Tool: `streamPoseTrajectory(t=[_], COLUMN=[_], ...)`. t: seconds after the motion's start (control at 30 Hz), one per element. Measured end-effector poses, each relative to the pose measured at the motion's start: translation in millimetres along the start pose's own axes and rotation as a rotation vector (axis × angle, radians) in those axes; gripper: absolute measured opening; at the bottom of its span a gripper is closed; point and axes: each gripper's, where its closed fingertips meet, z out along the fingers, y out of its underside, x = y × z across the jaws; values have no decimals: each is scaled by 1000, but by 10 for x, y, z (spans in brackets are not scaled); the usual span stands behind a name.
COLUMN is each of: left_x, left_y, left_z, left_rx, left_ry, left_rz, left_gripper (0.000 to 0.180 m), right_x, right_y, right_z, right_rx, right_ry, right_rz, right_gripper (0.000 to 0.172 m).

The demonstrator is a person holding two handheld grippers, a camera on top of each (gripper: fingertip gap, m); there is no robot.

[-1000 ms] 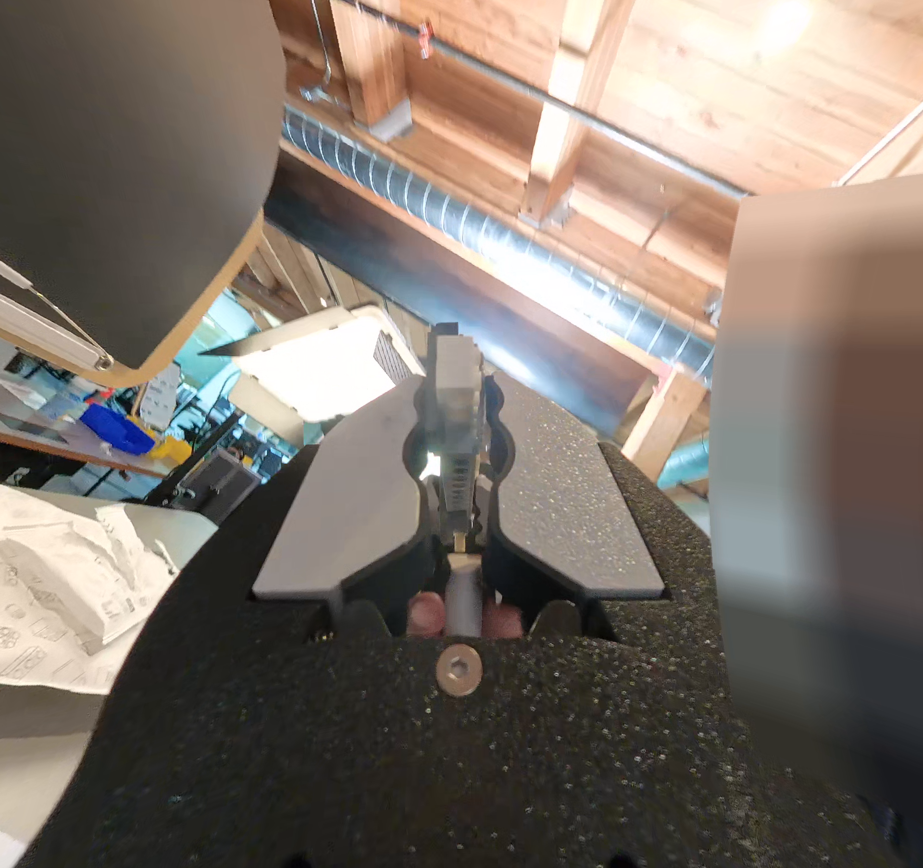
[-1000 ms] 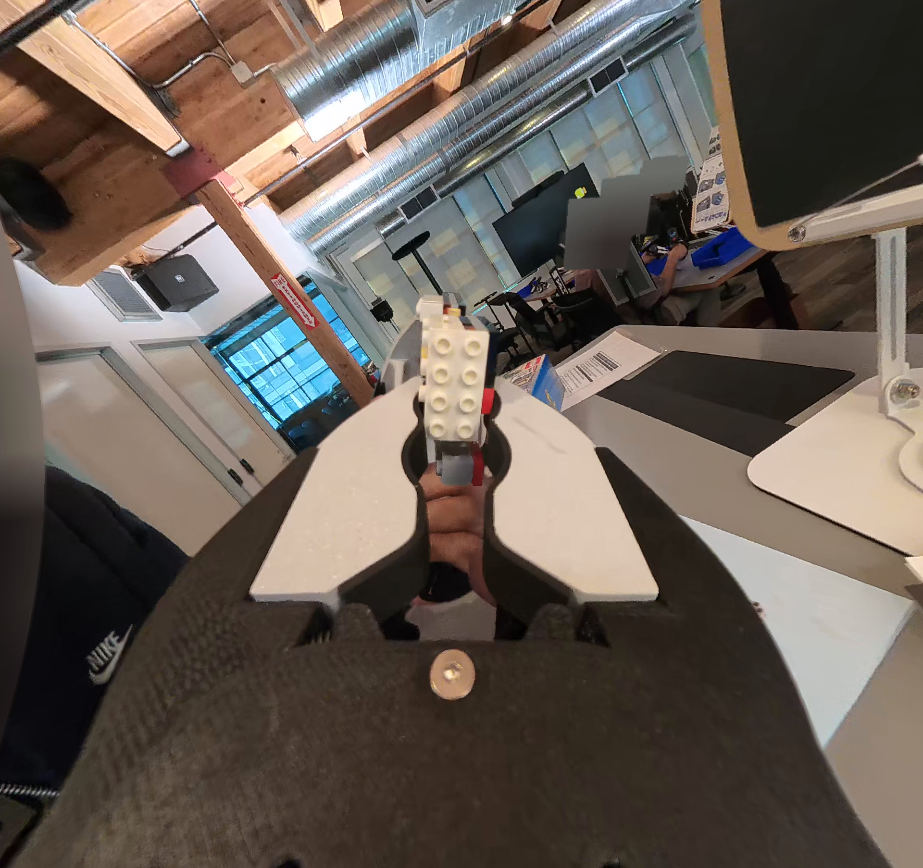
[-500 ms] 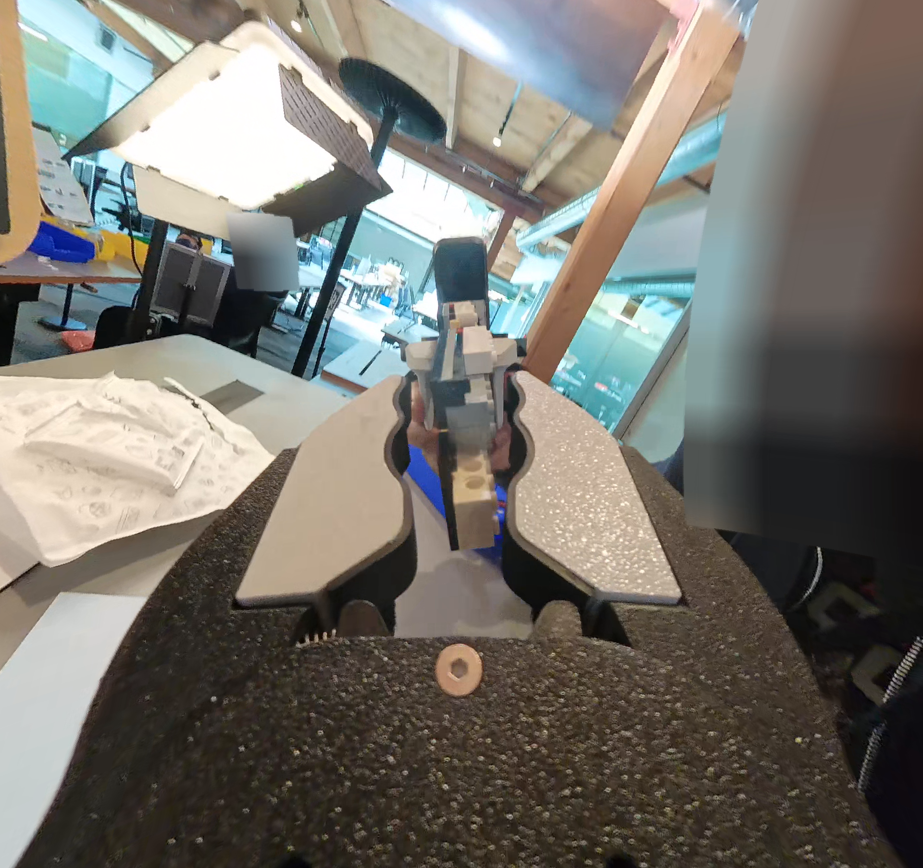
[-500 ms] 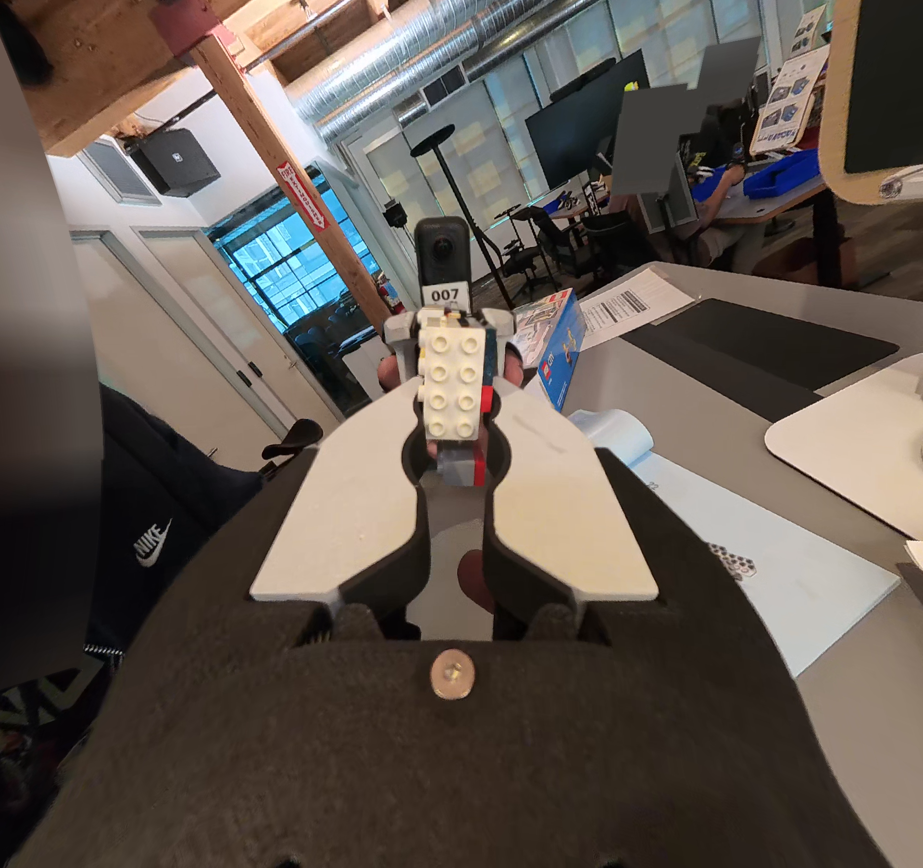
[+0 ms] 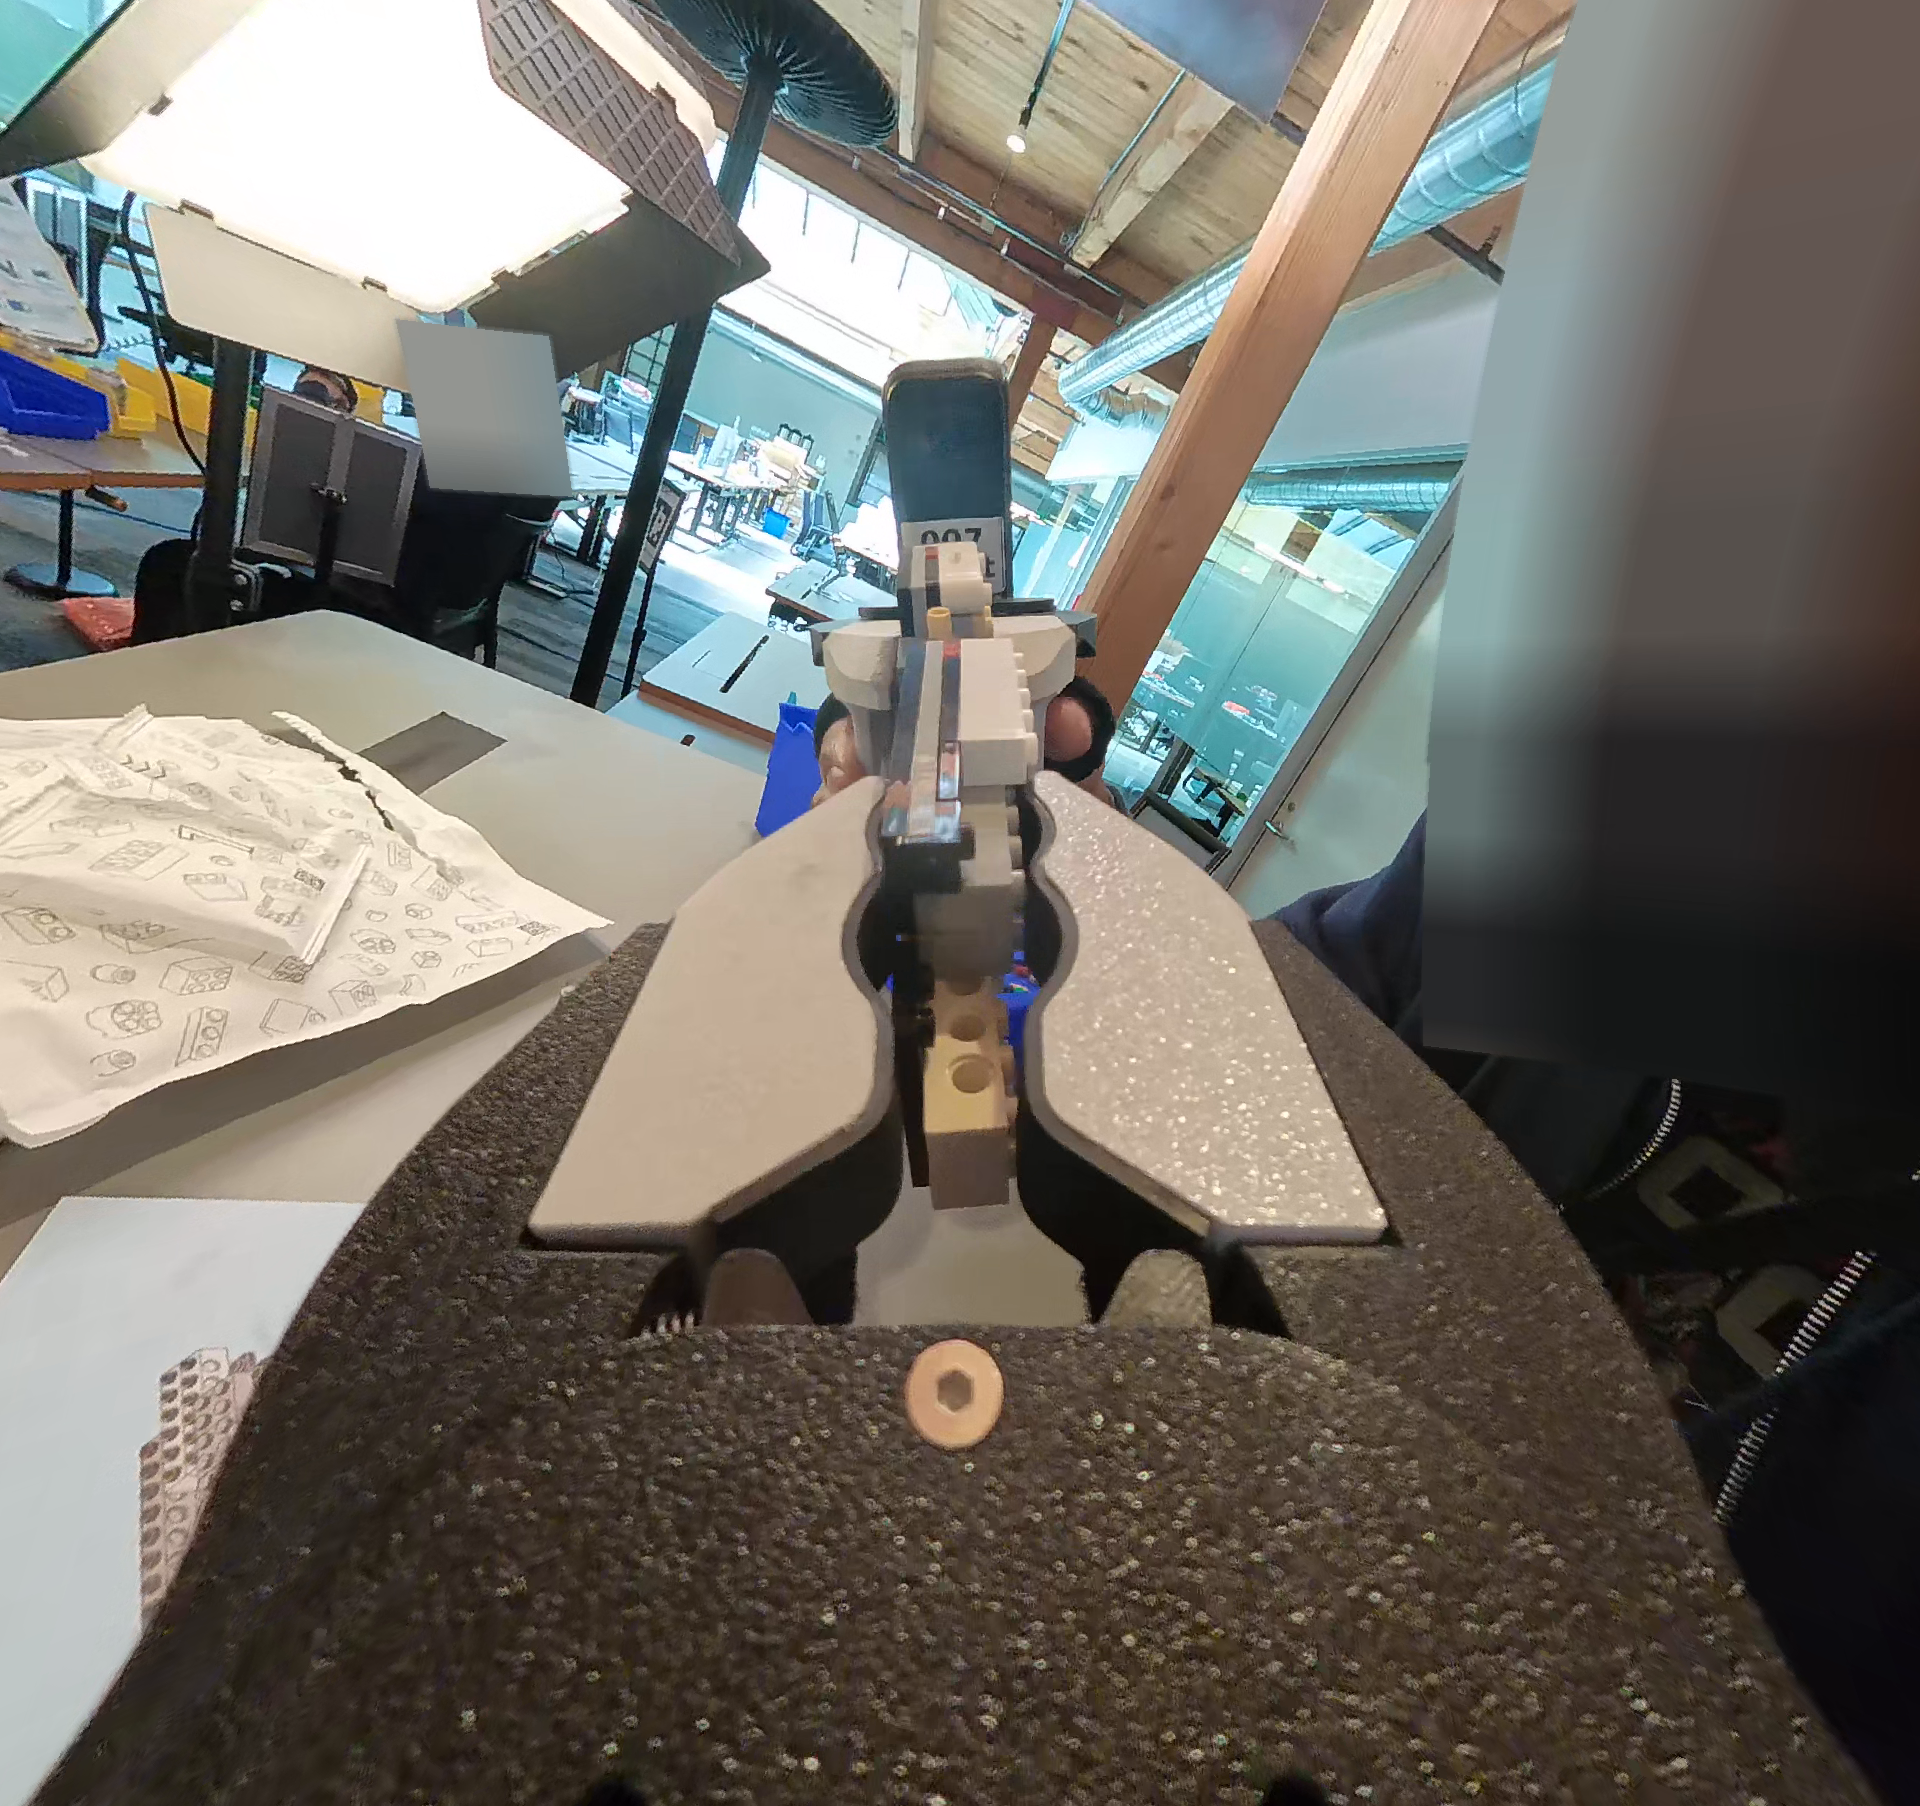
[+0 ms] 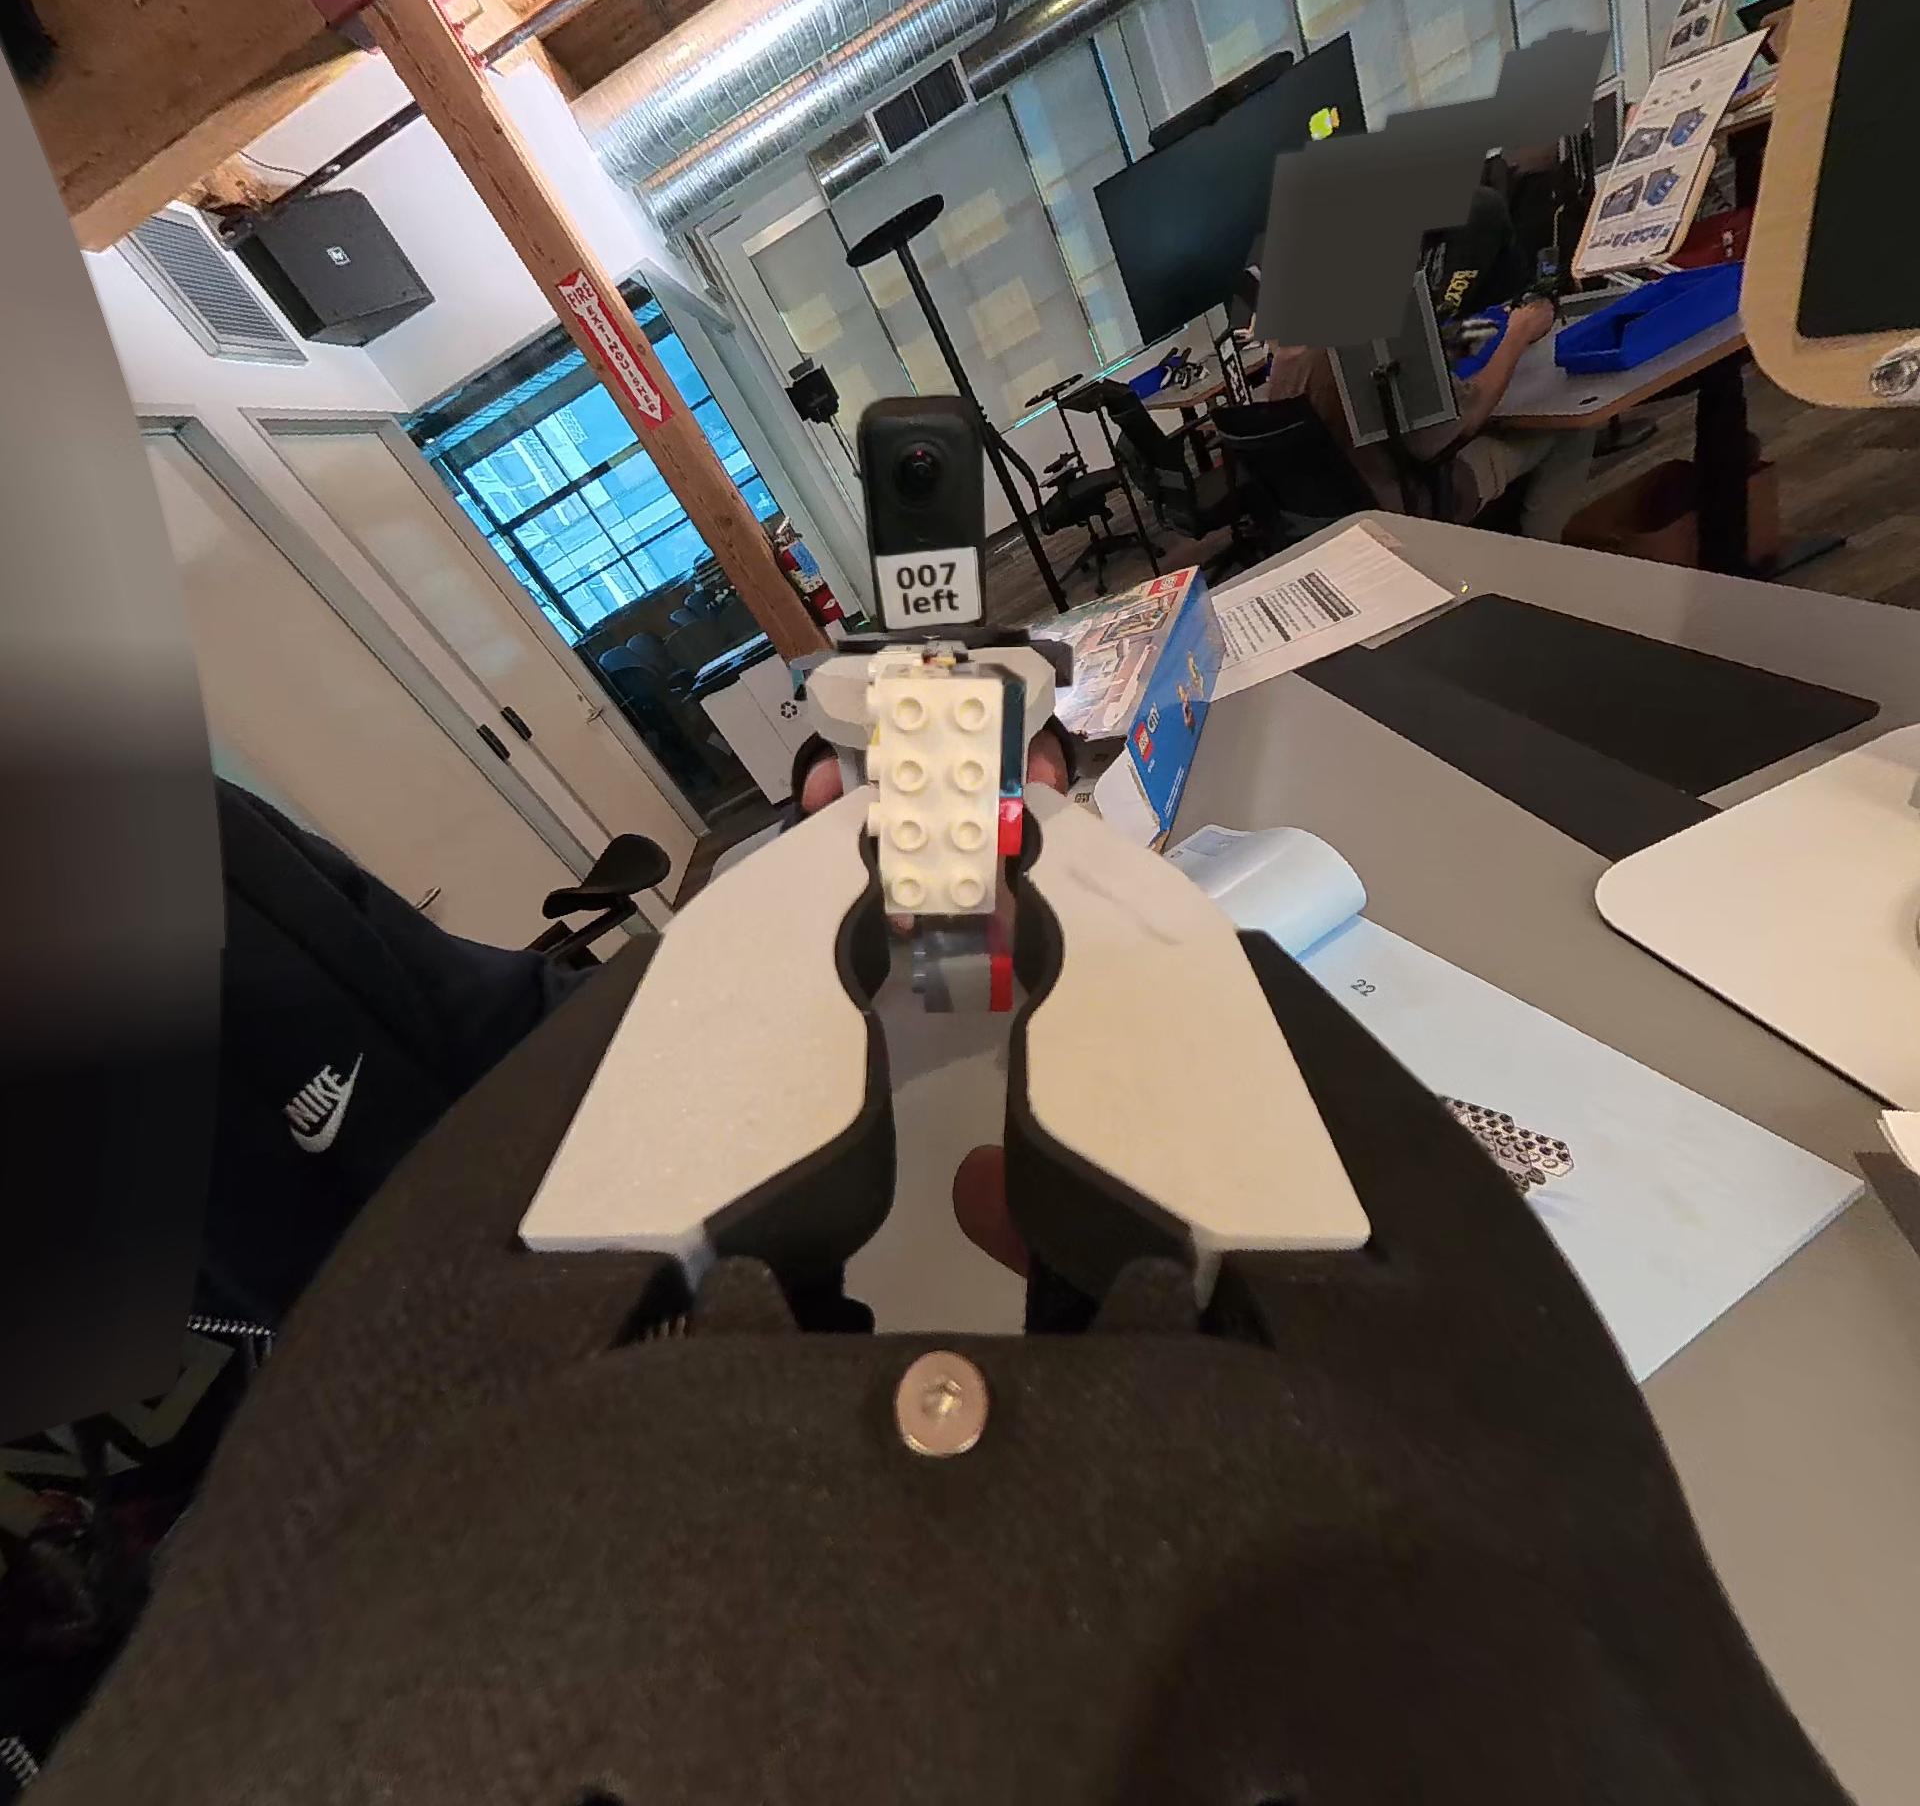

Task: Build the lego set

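A small brick assembly is held in the air between my two grippers, which face each other. In the left wrist view it (image 5: 971,717) is white, grey and dark, with a tan holed brick reaching back between my fingers. My left gripper (image 5: 951,806) is shut on it. In the right wrist view a white studded brick (image 6: 940,790) faces up, with grey and red pieces under it. My right gripper (image 6: 940,816) is shut on that end. Each view shows the other gripper's pale fingertips (image 5: 862,660) (image 6: 842,702) clamped on the far end, with its black camera above.
A crumpled printed paper bag (image 5: 208,904) lies on the grey table (image 5: 582,780) at the left. An open booklet (image 6: 1558,1133), a blue box (image 6: 1174,707), a black mat (image 6: 1590,696) and a white lamp base (image 6: 1766,894) lie to the right. A person in a dark jacket (image 6: 343,1029) is close by. Across from one pair of fingers to the other is roughly 5 cm.
Both grippers tilted down from the ceiling toward the table. My left jaws opened around the assembly half a second ago and have closed on it again. My right grasp has not changed.
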Motion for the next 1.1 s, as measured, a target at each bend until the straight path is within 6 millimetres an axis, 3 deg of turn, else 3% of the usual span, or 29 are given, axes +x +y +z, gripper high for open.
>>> streamPoseTrajectory(t=[0.2,0.33,0.43,0.57,0.73,0.9,1.1], left_x=[-8,-99,-180,-275,-383,-343,-221], left_y=[-19,-98,-250,-433,-325,-242,-144], left_z=[53,-7,-118,-222,-123,-14,129], left_rx=[58,141,285,572,773,823,797], left_ry=[34,18,8,64,149,163,162], left_rz=[-12,-40,-67,-192,-364,-357,-251], left_gripper=[20,19,19,19,19,19,19], right_x=[-3,57,106,185,297,339,249], right_y=[-90,-226,-269,-212,-36,-107,-140], right_z=[-30,-111,-150,63,344,290,309], right_rx=[40,107,133,177,211,297,344], right_ry=[36,121,171,209,272,350,300], right_rz=[-29,-82,-125,-88,-43,-59,-50], right_gripper=[20,38,40,40,37,37,34])
